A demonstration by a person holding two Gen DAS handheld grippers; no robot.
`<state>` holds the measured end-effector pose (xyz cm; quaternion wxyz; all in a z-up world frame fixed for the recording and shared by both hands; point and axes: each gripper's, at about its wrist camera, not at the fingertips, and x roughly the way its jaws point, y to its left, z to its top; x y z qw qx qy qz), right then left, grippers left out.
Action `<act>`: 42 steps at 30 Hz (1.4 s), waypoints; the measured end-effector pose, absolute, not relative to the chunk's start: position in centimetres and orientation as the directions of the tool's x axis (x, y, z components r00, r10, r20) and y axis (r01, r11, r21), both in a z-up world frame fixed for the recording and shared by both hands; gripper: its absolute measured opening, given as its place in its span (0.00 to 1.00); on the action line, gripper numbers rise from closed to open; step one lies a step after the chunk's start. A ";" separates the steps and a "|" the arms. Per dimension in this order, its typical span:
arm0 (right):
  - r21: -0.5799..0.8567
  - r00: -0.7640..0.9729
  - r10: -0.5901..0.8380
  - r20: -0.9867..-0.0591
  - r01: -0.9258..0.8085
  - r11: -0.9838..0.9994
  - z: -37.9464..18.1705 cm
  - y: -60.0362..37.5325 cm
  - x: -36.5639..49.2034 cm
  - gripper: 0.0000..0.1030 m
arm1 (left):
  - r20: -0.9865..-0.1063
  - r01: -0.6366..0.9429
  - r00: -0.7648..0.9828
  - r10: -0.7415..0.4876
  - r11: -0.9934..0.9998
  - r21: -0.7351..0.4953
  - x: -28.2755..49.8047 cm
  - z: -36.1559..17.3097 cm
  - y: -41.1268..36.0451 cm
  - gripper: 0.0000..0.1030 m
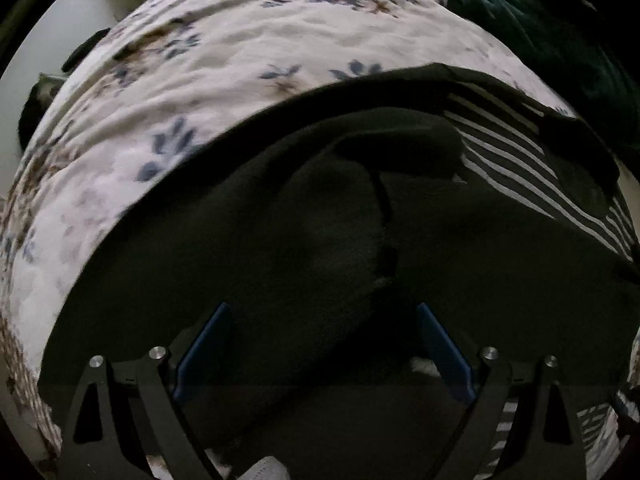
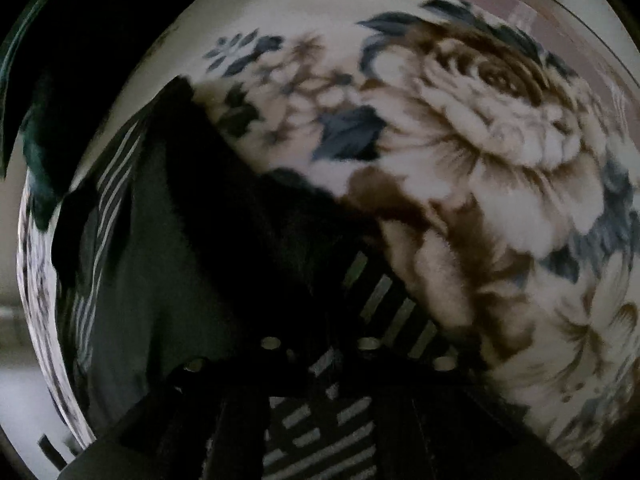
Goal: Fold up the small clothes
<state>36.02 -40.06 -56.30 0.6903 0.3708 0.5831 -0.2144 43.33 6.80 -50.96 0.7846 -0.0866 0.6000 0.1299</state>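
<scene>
A dark garment with white-striped panels [image 1: 320, 232] lies spread on a floral bedspread [image 1: 208, 80]. Its striped part [image 1: 528, 168] is at the right in the left wrist view. My left gripper [image 1: 324, 320] is open, its blue-padded fingers [image 1: 208, 344] wide apart just above the dark cloth, holding nothing. In the right wrist view the same garment [image 2: 168, 280] lies at the left and centre. My right gripper [image 2: 320, 344] is close together on a striped edge of the garment [image 2: 384, 308]; its fingers are dark and blurred.
A dark green blanket [image 1: 560, 32] is bunched at the far right of the bed and shows in the right wrist view [image 2: 36, 152] at the left. The bedspread with a large brown rose [image 2: 500, 120] extends to the right. The bed's left edge [image 1: 52, 92] meets a pale wall.
</scene>
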 end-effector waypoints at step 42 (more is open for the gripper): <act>-0.125 0.279 -0.165 -0.946 0.156 0.980 -49.1 -15.9 40.7 1.00 | -0.871 -0.898 0.348 0.347 0.389 -0.204 17.7 -43.0 27.3 0.07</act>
